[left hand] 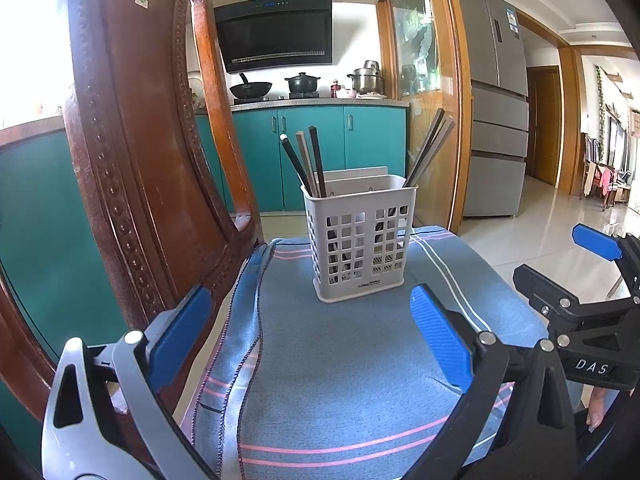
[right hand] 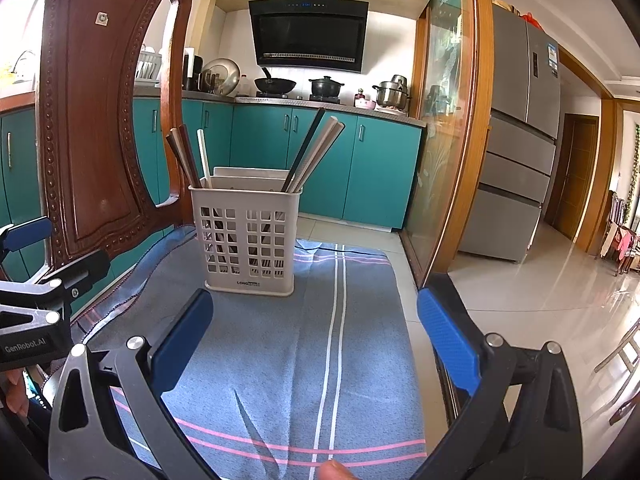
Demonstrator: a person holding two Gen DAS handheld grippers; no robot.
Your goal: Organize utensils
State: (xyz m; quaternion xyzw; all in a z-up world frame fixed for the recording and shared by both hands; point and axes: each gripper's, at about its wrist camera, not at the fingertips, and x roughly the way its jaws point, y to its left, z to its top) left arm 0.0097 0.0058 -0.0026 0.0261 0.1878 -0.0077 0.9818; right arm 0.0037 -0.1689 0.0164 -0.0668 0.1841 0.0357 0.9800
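Straight ahead at twelve o'clock from both cameras, the white slotted utensil basket (left hand: 360,240) stands upright on a blue striped cloth (left hand: 340,380) spread over a seat. Chopsticks lean out of it in two bunches: the left bunch (left hand: 306,160) tilts toward eleven o'clock from the basket's left compartment, and the right bunch (left hand: 432,148) tilts toward one o'clock from its right corner. The left gripper (left hand: 308,336) hovers low over the cloth, well short of the basket, its blue pads spread wide with nothing between them. The right gripper (right hand: 316,344) hangs likewise, fingers apart and empty, the basket near its eleven o'clock. A carved wooden chair back (left hand: 132,140) rises at nine to ten o'clock beside the cloth. In the right wrist view a fingertip (right hand: 336,470) shows at six o'clock at the bottom edge.
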